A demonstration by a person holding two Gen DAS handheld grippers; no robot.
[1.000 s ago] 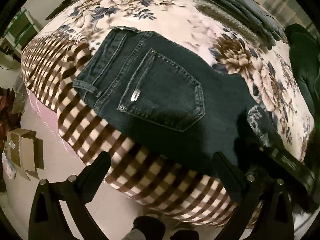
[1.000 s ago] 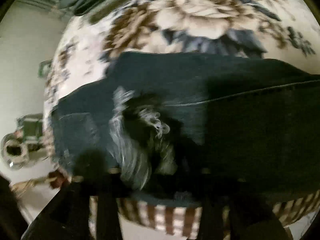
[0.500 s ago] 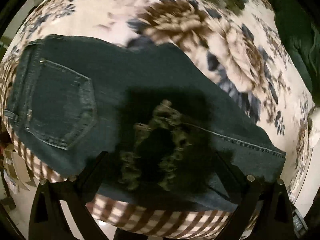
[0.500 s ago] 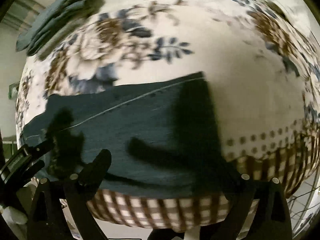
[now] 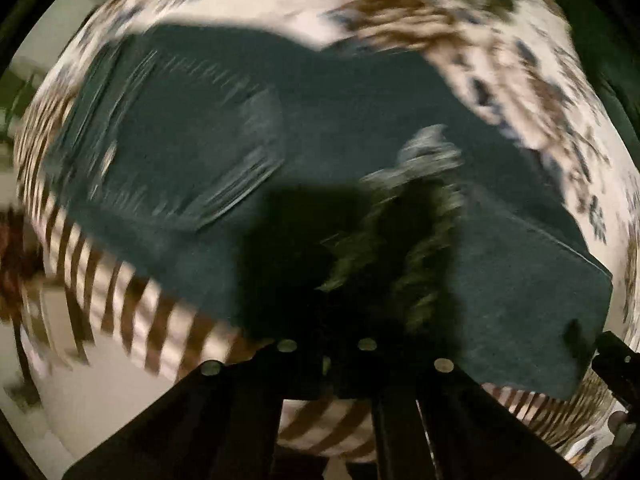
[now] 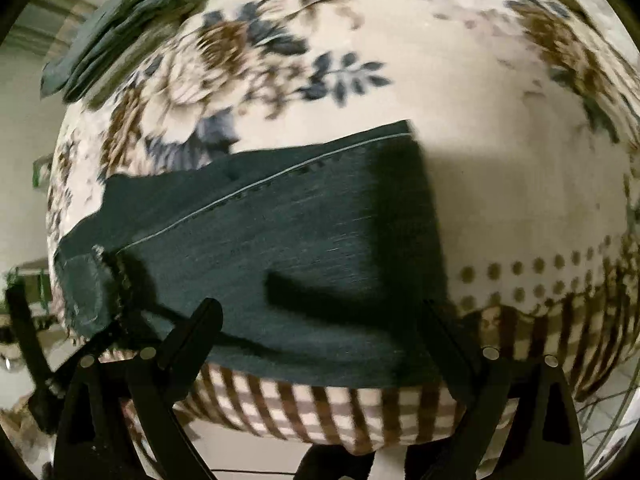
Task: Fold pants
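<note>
Jeans (image 6: 280,248): dark denim, spread flat along the near edge of the bed; back pocket (image 5: 192,152) facing up at the waist end, frayed rip (image 5: 420,216) partway down the leg.
Hem end (image 6: 416,216): lies on the floral part of the blanket, its bottom edge reaching the checked border.
Blanket (image 6: 500,160): cream with brown and blue flowers, brown-checked border (image 6: 320,412) hanging over the side.
Left gripper (image 5: 326,346): view blurred; fingers drawn close together at the near denim edge below the rip; whether cloth is pinched between them cannot be told.
Right gripper (image 6: 320,320): jaws wide apart, holding nothing, fingertips over the lower leg.
Folded garments (image 6: 116,32): stacked at the far side of the bed.
</note>
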